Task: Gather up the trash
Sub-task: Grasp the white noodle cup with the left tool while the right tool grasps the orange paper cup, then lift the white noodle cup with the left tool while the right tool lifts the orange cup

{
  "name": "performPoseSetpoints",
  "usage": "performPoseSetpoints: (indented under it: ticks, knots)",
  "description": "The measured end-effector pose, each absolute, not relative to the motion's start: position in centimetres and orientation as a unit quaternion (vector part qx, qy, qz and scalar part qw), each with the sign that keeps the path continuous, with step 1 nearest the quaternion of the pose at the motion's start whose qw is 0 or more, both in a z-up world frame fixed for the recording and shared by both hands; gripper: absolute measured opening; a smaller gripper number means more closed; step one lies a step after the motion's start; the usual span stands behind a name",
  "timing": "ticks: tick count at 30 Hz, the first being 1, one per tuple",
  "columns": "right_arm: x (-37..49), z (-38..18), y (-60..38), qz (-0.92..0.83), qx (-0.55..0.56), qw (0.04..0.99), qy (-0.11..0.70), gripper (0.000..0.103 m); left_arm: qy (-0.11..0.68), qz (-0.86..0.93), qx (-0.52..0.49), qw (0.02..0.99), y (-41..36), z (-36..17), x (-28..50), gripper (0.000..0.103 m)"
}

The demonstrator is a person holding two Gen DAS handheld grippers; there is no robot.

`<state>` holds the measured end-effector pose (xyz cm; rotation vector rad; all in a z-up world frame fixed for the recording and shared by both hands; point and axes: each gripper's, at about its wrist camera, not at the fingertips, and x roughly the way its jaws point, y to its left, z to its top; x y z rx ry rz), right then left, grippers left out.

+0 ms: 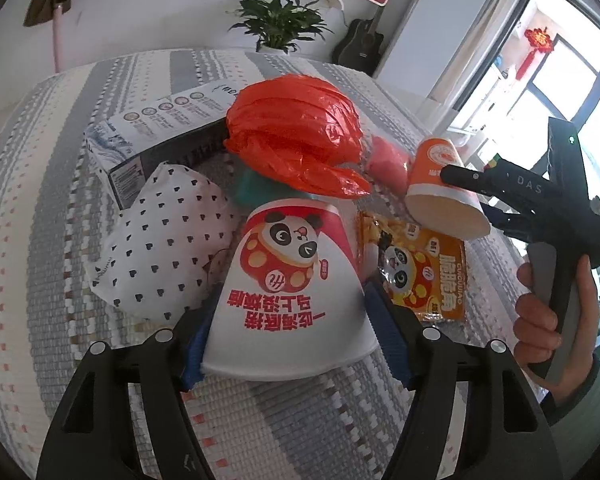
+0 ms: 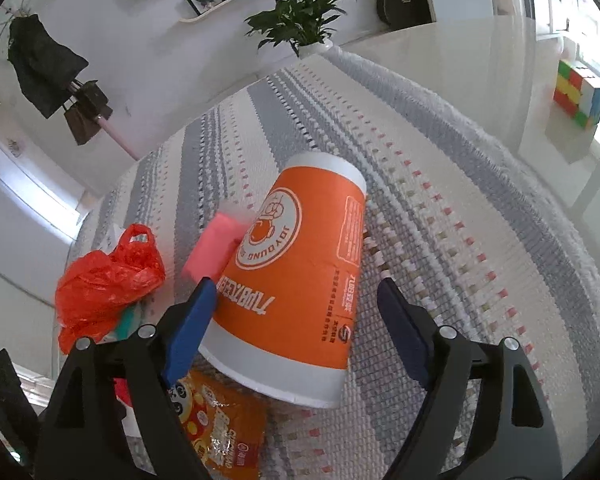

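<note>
— Paper cups, two of them. How do they lie?

— Left tongs (image 1: pixel 288 344) pinch the panda cup (image 1: pixel 288 280) between the blue pads (image 1: pixel 388 336). Its long axis runs straight away from the tongs: wide rim toward them, narrow base pointing away. Its print is upside down from this view.

— And the right tongs?

— Right tongs (image 2: pixel 296 328) stand spread around the orange cup (image 2: pixel 300 272). The left pad (image 2: pixel 192 332) touches its wall; the right pad (image 2: pixel 404 340) stands clear of it. That cup tilts, rim near the tongs and low, base away and up. In the left view the same cup (image 1: pixel 444 188) is lifted off the cloth (image 1: pixel 40 240).

— What crowds the cups?

— Left to right, beyond the left tongs: a dotted bag (image 1: pixel 160 240) just beside the panda cup, a long box (image 1: pixel 156 136) farther off, a red bag (image 1: pixel 296 136) past the cup's base, a pink lump (image 1: pixel 388 160), and a snack packet (image 1: pixel 424 272) flat on the cloth just right of the cup.

— Any open room?

— Bare striped cloth lies near the left tongs and off to their left. Right of the right tongs the cloth (image 2: pixel 480 200) runs open to its fringed edge, then a glossy table (image 2: pixel 480 60) with a colour cube (image 2: pixel 580 96).

— Looks?

— Panda cup white with a red band; orange cup with white logo and white rim band.
</note>
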<state>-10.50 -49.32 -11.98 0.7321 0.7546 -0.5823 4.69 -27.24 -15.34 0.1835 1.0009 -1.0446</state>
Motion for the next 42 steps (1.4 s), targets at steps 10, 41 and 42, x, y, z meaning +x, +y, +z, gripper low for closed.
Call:
performPoseSetpoints:
  ticks: [10, 41, 42]
  knots:
    - [-9.1, -9.5, -46.3, -0.278, 0.255, 0.856, 0.354, 0.050, 0.452, -0.479, 0.044, 0.751, -26.5, -14.3, 4.2, 0.025]
    - [-8.7, -3.1, -37.3, -0.220, 0.186, 0.886, 0.365, 0.057, 0.382, -0.433, -0.002, 0.817, -12.4, -5.6, 4.0, 0.024]
    - [-8.8, -3.3, -37.4, -0.223, 0.185, 0.886, 0.362, 0.059, 0.382, -0.431, -0.004, 0.817, -12.1, -5.7, 4.1, 0.024]
